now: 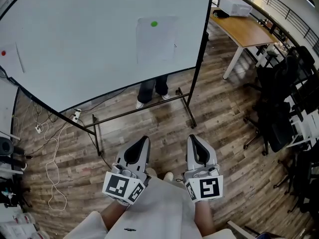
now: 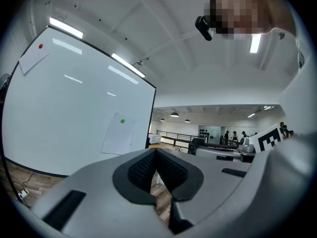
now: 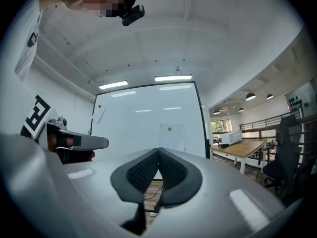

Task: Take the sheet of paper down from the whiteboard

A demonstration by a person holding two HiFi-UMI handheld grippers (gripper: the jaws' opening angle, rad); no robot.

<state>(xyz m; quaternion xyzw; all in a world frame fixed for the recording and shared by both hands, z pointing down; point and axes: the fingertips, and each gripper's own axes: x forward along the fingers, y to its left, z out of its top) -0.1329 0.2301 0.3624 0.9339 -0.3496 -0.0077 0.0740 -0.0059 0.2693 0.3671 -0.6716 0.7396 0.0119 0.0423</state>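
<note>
A white sheet of paper hangs on the whiteboard, pinned at its top by a green magnet. The same sheet shows in the left gripper view, and the sheet again in the right gripper view, well ahead of the jaws. My left gripper and right gripper are held side by side low in the head view, well short of the board. Both are shut with nothing between their pads, and both point level toward the board.
A second sheet with a red magnet hangs at the board's left. The board stands on a black frame; someone's legs show behind it. A wooden table and black chairs stand right; cables lie left.
</note>
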